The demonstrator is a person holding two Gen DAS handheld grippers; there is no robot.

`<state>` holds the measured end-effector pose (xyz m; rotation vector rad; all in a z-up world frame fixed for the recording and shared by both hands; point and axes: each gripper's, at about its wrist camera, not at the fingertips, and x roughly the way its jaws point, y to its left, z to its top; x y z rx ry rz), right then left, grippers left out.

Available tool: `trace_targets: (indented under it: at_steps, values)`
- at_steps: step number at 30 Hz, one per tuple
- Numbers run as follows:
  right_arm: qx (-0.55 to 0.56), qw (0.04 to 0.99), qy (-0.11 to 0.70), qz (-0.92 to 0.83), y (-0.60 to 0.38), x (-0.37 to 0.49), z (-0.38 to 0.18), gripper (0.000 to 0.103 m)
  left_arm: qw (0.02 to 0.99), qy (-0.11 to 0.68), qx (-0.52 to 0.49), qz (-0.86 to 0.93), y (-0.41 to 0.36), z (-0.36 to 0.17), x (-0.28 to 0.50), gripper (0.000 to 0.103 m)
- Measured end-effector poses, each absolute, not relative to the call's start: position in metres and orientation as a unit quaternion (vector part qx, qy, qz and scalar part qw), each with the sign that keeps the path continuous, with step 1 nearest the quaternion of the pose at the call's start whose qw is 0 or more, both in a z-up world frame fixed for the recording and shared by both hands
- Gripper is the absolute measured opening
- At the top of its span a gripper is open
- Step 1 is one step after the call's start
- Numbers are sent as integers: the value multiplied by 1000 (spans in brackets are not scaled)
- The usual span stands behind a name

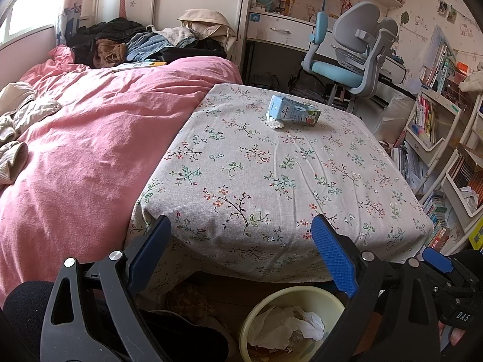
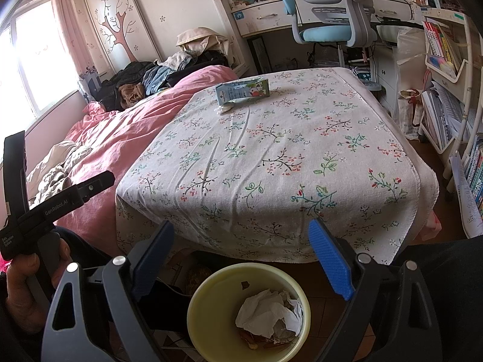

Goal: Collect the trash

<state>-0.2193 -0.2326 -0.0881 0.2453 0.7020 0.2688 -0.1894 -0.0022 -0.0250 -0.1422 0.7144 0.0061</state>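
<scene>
Two pieces of trash lie on the far part of the surface (image 1: 271, 181), which is draped in a floral cloth: a blue and green drink carton (image 1: 292, 112) and a small crumpled white tissue (image 1: 275, 123). The carton lies on its side with its long axis running across the surface, roughly parallel to the far edge; seen from the left wrist, its pale blue end points toward the bed (image 1: 90, 138) and its green end toward the desk chair (image 1: 347, 57). The tissue sits just beside the blue end, touching it or nearly so, on the nearer side. Both are well apart from either tool. The left gripper (image 1: 241, 253) hangs over the near edge of the surface, pointing forward and down, its jaws spread wide with nothing between them. The right gripper (image 2: 241, 253) is posed much the same beside it, jaws likewise spread and empty. From the right wrist view, a hand (image 2: 27, 289) is wrapped around the left tool's black handle at the lower left. On the floor below the near edge stands a pale yellow wastebasket (image 2: 211, 289), just under the jaws, with crumpled white paper (image 2: 268, 313) already inside.
</scene>
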Motion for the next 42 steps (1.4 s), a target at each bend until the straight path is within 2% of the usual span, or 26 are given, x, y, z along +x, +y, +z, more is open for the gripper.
trace_targets:
  at_steps: [12, 17, 23, 33, 42]
  values:
    - [121, 922, 340, 139, -232, -208, -81, 87, 930, 350, -110, -6, 7, -15, -171, 91]
    - [70, 930, 326, 156, -223, -169, -54, 88, 933, 342, -113, -5, 15, -4, -134, 91]
    - [-50, 924, 327, 190, -196, -98, -33, 91, 930, 346, -121, 2, 22, 0, -73, 91]
    - [-272, 867, 357, 217, -128, 57, -47, 91, 923, 378, -74, 24, 32, 2, 30, 91]
    - [-296, 804, 409, 313, -99, 149, -74, 91, 918, 388, -77, 23, 48, -3, 90, 91]
